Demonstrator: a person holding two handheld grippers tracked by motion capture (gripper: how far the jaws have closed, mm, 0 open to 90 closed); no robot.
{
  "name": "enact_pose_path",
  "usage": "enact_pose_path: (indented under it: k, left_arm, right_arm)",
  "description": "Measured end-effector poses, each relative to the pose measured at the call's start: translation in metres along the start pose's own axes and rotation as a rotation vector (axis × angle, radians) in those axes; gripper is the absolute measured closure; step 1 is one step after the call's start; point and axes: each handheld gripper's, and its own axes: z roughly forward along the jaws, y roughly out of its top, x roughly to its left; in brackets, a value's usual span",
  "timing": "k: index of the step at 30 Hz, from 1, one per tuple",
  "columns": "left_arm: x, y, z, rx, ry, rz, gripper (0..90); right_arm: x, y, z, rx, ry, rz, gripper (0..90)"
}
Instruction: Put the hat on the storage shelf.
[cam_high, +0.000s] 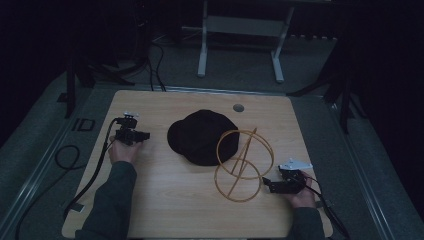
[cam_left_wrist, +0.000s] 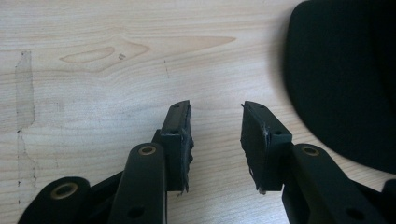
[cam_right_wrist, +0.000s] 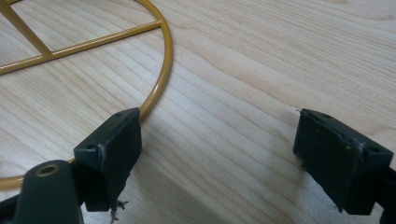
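— Both claws first: how do they stand?

— Left gripper (cam_left_wrist: 215, 135) rests over bare pale wood-grain table (cam_high: 165, 200), its matte black jaws a little apart with nothing between them; their pads look scuffed and frayed at the edges. Right gripper (cam_right_wrist: 212, 154) has its jaws spread wide, also empty.

— And the things on the table?

— Black hat (cam_high: 202, 136), soft and round, dull cloth, lies near the middle — just right of the left gripper's jaws. Gold wire stand (cam_high: 243, 165), thin glossy rod bent into two rings joined by straight bars, sits just right of the hat, one ring overlapping its edge. Its lower ring runs beside the right gripper's left jaw; touching or not, I can't tell.
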Motion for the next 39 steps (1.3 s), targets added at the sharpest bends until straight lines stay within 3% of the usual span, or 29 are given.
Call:
enact_pose_path:
  k: [1, 10, 11, 26, 39]
  left_arm:
    - [0.002, 0.001, -0.002, -0.001, -0.022, -0.004, 62.3]
    - [0.003, 0.008, -0.012, 0.000, -0.041, -0.008, 60.4]
    - [0.003, 0.010, -0.015, 0.000, -0.059, -0.016, 60.4]
    - [-0.003, 0.027, -0.023, 0.046, -0.064, 0.006, 59.0]
    - [-0.010, 0.037, -0.028, 0.059, -0.103, -0.011, 57.6]
  right_arm:
    - [0.000, 0.000, 0.000, 0.000, 0.000, 0.000, 15.3]
    - [0.000, 0.000, 0.000, 0.000, 0.000, 0.000, 15.3]
    - [0.000, 0.000, 0.000, 0.000, 0.000, 0.000, 15.3]
    - [0.000, 0.001, 0.001, 0.001, -0.005, 0.006, 15.3]
    - [0.000, 0.002, 0.002, -0.001, -0.009, 0.007, 15.3]
